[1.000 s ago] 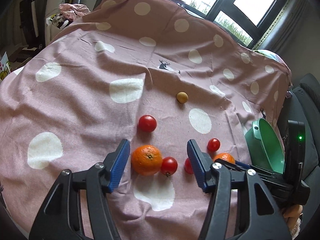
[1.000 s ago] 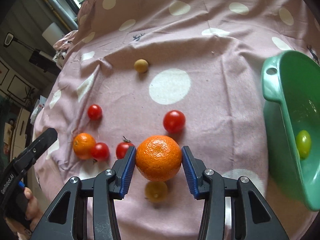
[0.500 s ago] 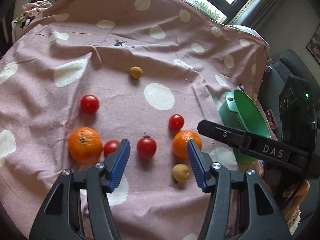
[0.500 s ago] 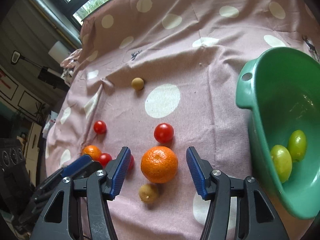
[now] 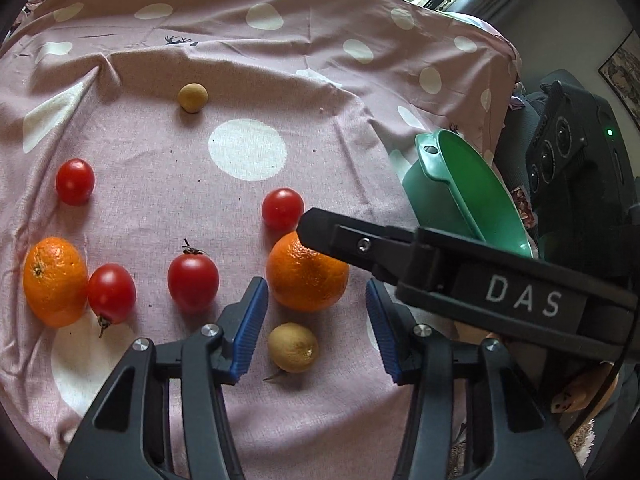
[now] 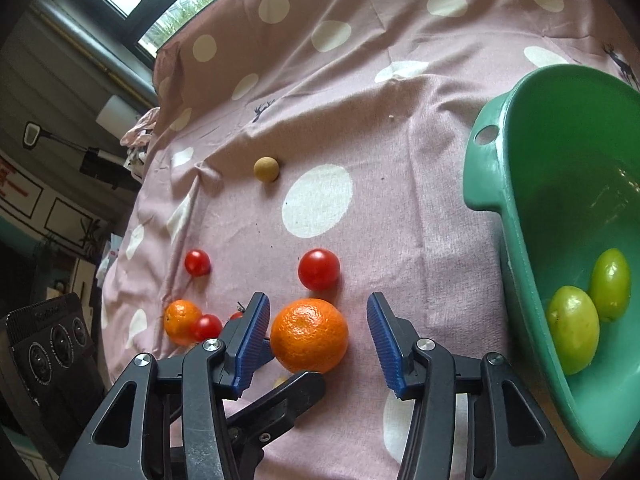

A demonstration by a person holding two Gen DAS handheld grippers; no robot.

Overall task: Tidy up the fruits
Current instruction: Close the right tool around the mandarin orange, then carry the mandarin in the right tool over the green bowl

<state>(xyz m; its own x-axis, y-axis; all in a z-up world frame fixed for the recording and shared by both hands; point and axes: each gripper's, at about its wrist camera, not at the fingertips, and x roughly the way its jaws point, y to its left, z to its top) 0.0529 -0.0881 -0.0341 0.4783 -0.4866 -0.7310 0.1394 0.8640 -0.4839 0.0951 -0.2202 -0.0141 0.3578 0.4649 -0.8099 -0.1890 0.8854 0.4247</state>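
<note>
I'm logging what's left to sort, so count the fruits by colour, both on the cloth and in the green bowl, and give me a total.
Red tomatoes: 4
Oranges: 2
Small tan fruits: 2
Green fruits in the green bowl: 2
Total: 10

Spotted cloth (image 5: 360, 128): two oranges (image 5: 306, 276), four tomatoes (image 5: 193, 278), two brown fruits (image 5: 293, 347); green bowl (image 5: 472, 192) at right edge.
</note>
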